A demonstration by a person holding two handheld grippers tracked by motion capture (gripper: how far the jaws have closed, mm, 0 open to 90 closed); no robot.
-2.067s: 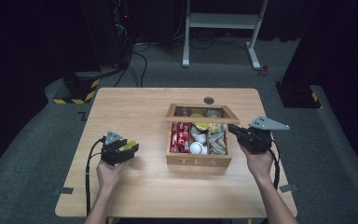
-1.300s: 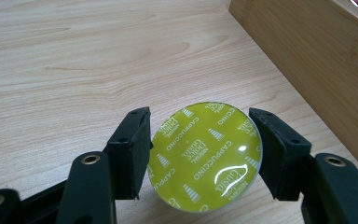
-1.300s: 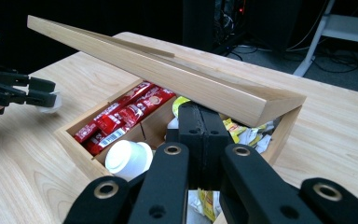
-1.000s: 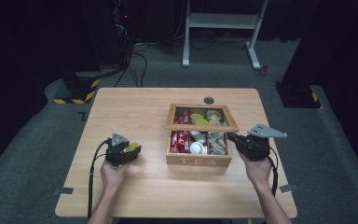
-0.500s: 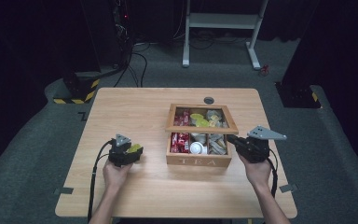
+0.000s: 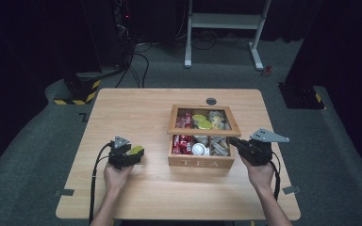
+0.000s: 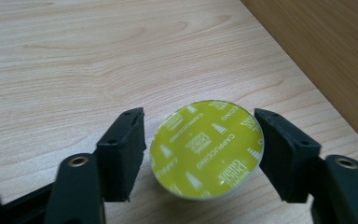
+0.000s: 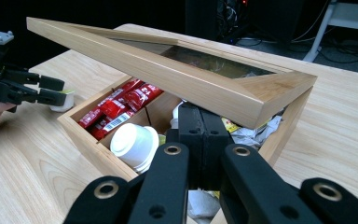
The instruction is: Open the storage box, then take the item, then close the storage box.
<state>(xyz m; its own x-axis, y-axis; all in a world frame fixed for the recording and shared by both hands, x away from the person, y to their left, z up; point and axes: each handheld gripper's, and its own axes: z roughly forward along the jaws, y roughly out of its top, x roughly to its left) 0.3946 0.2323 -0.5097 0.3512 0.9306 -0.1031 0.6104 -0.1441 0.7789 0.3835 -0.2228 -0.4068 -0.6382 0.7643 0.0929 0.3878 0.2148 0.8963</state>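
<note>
So the left gripper (image 7: 200, 154) has just been opening, and its jaws now stand spread with the yellow capsule (image 7: 205, 147) between them, sitting foil-up on the table (image 6: 136, 113) left of the tea box (image 6: 201, 162), probably being dropped off there. Over on the right, the right gripper (image 8: 200, 135) is pressed together and wedged under the lid (image 8: 168, 60), looks like it's propping it open so the box stays reachable.

Capsule (image 7: 206, 148): yellow-green foil lid, white lettering and triangles. Claw pads (image 7: 122, 154): black. Surface (image 7: 74, 60): pale wood grain. Tea box (image 6: 202, 163): light wood; red sachets (image 8: 116, 109), white pod (image 8: 135, 143).
</note>
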